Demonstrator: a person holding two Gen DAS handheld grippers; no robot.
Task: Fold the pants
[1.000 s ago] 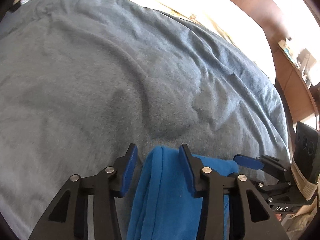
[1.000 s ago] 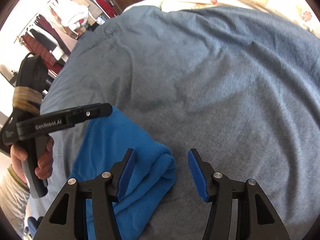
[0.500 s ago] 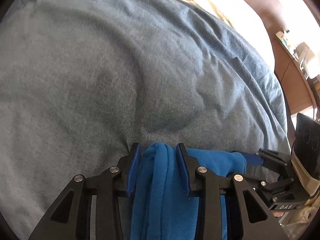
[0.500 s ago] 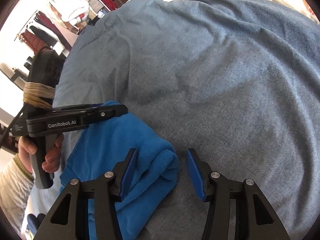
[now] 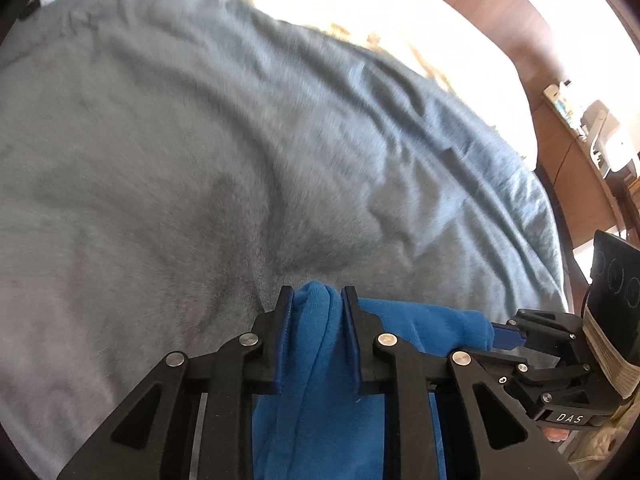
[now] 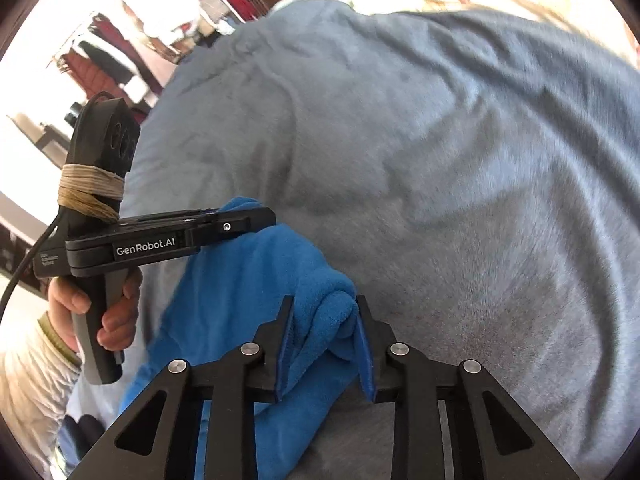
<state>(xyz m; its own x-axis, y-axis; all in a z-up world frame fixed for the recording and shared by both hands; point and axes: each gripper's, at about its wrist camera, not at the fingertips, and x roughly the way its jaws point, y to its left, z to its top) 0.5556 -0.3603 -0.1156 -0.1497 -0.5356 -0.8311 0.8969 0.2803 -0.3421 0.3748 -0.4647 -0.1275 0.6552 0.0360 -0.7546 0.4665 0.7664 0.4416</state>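
Note:
The bright blue fleece pants (image 5: 320, 360) lie folded on the grey-blue bedspread (image 5: 200, 160). My left gripper (image 5: 316, 296) is shut on a bunched corner of the pants. My right gripper (image 6: 324, 308) is shut on the other near corner of the pants (image 6: 248, 288). In the right wrist view the left gripper (image 6: 244, 220) pinches the far left edge. In the left wrist view the right gripper (image 5: 508, 334) holds the right edge. The rest of the pants hangs below the frames.
A cream pillow (image 5: 400, 32) and wooden headboard (image 5: 500, 0) lie at the bed's far end. A wooden shelf with small items (image 5: 592, 136) stands at the right. A clothes rack (image 6: 132, 28) stands beyond the bed's left side.
Both grippers have closed from open onto the folded pants' near corners. The fabric bunches between the fingers and lifts a little off the bedspread.

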